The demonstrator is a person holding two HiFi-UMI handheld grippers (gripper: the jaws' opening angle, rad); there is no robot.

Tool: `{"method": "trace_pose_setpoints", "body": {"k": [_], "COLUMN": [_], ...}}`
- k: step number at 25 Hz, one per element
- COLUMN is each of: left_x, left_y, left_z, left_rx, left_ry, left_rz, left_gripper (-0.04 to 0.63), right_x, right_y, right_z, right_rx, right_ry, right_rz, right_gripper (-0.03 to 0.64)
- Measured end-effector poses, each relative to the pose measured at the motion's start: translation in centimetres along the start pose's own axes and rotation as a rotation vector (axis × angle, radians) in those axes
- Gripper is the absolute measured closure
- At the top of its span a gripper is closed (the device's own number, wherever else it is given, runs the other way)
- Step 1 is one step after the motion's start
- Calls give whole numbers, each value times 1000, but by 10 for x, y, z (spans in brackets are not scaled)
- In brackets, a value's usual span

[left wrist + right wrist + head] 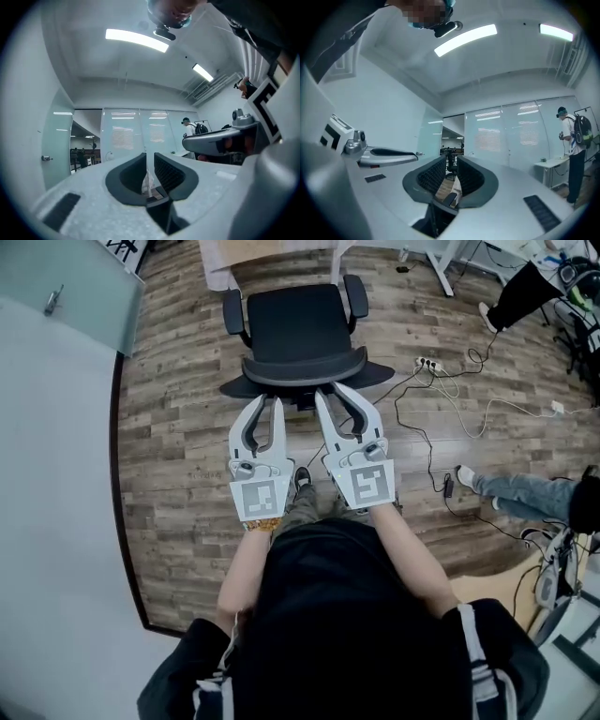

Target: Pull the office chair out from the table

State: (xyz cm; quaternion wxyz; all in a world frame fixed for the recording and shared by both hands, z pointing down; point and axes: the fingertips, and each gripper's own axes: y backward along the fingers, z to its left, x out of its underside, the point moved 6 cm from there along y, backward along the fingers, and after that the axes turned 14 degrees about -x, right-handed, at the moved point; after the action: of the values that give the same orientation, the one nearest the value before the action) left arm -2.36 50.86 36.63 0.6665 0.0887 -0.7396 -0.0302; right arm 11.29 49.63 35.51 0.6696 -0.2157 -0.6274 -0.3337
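The black office chair (295, 329) stands on the wood floor with its seat toward the table (272, 257) at the top and its backrest toward me. Both grippers are raised side by side in front of me and point roughly level, out over the chair's back in the head view, touching nothing. My left gripper (266, 405) (150, 157) shows a narrow gap between its pads, with nothing in it. My right gripper (336, 393) (451, 161) stands a little wider, also with nothing between its fingers. The chair does not show in either gripper view.
A power strip (427, 363) and loose cables lie on the floor right of the chair. Another person's legs (511, 491) reach in at the right. A white wall (56, 474) runs along the left. Glass partitions (511, 136) and a person with a backpack (572, 136) stand ahead.
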Motion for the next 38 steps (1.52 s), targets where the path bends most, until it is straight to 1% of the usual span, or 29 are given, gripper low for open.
{"method": "trace_pose_setpoints", "body": {"k": [3, 7, 13, 25, 30, 35, 38], "left_x": [3, 7, 4, 9, 9, 6, 7], "left_y": [6, 11, 8, 5, 2, 2, 3], "left_z": [-3, -9, -13, -15, -21, -16, -14], "left_rx": [-7, 1, -4, -7, -7, -16, -29], "left_ry": [-12, -22, -35, -64, -41, -39, -33], "left_rz": [16, 28, 14, 32, 29, 15, 22], "left_gripper": [552, 569, 574, 574, 574, 574, 574], "right_x": [-1, 4, 5, 9, 8, 8, 7], "right_y": [2, 0, -1, -3, -3, -6, -8], "right_z": [7, 22, 24, 20, 16, 17, 21], "right_rx": [32, 7, -2, -2, 4, 13, 3], "right_ry": [-24, -42, -48, -49, -38, -24, -11], "right_rz": [-24, -16, -4, 0, 1, 6, 9], "right_gripper": [561, 576, 597, 607, 609, 610, 611]}}
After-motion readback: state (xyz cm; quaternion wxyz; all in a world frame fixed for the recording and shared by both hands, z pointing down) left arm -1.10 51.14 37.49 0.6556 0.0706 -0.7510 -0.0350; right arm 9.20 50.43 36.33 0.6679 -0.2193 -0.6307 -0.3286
